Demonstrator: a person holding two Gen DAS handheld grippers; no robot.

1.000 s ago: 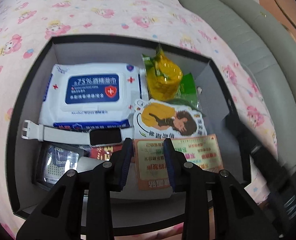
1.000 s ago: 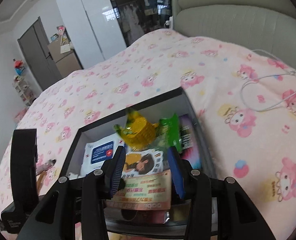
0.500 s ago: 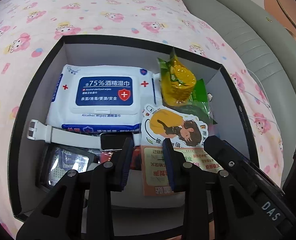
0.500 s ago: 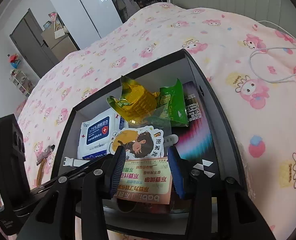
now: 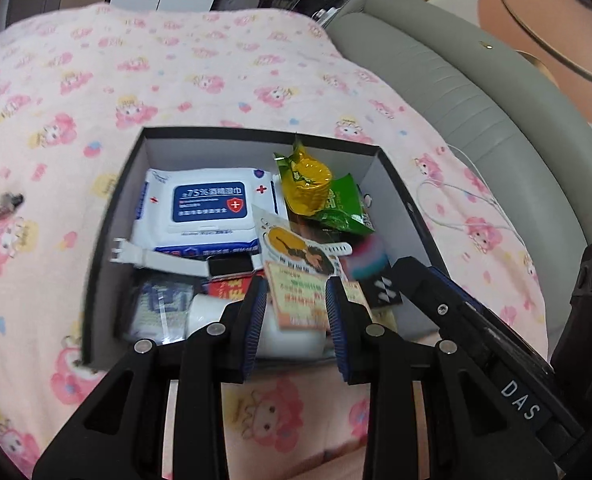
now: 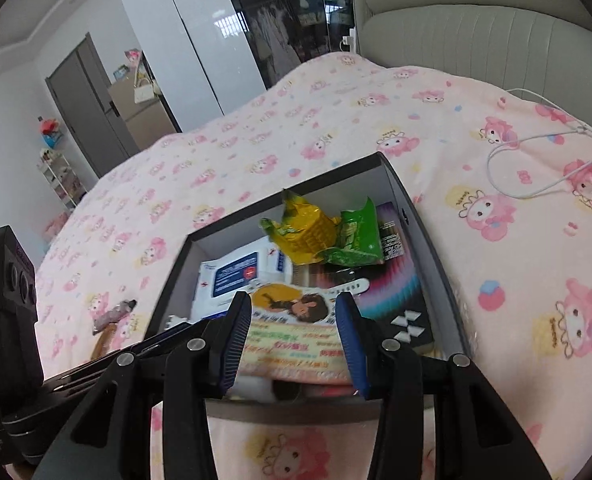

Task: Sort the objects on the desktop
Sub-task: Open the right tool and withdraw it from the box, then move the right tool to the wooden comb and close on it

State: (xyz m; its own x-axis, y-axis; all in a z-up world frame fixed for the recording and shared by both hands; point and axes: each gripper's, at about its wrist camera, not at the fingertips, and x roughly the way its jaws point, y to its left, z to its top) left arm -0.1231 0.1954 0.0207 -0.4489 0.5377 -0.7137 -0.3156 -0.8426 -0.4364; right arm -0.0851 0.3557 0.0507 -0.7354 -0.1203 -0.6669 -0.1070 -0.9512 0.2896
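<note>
Box, black-walled, crammed with assorted packets.

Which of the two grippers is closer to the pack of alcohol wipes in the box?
Left, as far as I can judge. The left gripper hovers open near the box's front, just right of the alcohol wipes pack. The right gripper, also open, sits further right.

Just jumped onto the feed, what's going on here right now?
A person holds two grippers above a black box that sits on a pink cartoon-print blanket. Both the left gripper and the right gripper are open and hold nothing. The box is already packed: a wet wipes pack, a white smartwatch, a yellow snack packet, a green packet and a cartoon sticker card. A white cable lies on the blanket outside the box.
</note>
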